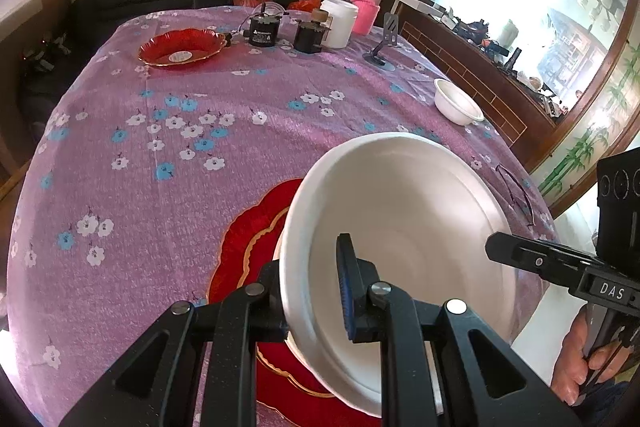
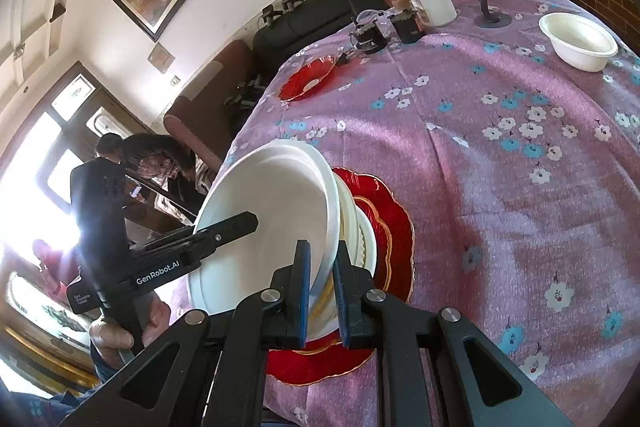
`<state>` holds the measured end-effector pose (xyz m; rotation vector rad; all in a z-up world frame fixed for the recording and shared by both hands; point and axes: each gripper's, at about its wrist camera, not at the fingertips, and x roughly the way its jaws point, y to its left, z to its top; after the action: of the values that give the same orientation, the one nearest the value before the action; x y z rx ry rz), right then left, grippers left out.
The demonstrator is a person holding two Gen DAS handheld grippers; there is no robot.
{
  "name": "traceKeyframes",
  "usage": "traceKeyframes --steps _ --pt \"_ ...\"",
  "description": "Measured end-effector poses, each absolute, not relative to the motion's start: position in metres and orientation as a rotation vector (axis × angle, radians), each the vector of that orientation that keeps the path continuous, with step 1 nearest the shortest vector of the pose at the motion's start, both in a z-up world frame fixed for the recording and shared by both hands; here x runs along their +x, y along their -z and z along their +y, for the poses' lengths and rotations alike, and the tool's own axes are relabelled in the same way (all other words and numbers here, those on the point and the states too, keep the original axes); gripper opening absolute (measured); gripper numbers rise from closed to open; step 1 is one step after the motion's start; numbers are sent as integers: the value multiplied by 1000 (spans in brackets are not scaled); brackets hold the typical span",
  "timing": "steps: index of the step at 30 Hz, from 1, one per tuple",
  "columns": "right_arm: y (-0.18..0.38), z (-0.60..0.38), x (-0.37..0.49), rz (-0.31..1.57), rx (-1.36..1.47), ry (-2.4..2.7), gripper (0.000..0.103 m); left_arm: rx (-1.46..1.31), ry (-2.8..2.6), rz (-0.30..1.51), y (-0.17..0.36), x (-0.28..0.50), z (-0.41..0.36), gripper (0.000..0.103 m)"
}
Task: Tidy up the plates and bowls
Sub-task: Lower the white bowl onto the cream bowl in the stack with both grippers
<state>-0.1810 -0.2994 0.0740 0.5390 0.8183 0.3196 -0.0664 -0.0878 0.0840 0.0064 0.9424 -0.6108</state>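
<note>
Both my tongs, left (image 1: 316,291) and right (image 2: 322,291), pinch the tilted white bowl's (image 1: 400,227) rim above the red plate (image 1: 240,247), other bowl (image 1: 458,101) at 1 o'clock.

Tablecloth (image 1: 168,211) is looking shimmery purple-pink with little white and blue blossoms scattered over it, the 2 scalloped plates (image 1: 182,47) (image 2: 394,227) are glowing deep red with gold edging, the bowls (image 1: 404,211) (image 2: 578,41) are showing plain white, and a bottle (image 1: 366,7) at the back is wearing bright pink.
</note>
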Motion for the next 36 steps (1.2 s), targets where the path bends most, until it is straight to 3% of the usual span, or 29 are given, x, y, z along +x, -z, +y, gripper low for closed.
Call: traceKeyframes --steps 28,31,36 --pt "-82 -307 -190 774 535 -279 14 -5 564 900 -90 -68 -75 20" --pt "-84 -309 -194 763 535 -267 16 -5 559 891 -92 -71 -72 21" --pt "-88 -311 -201 740 530 -245 28 -16 546 876 -94 -77 -66 22"
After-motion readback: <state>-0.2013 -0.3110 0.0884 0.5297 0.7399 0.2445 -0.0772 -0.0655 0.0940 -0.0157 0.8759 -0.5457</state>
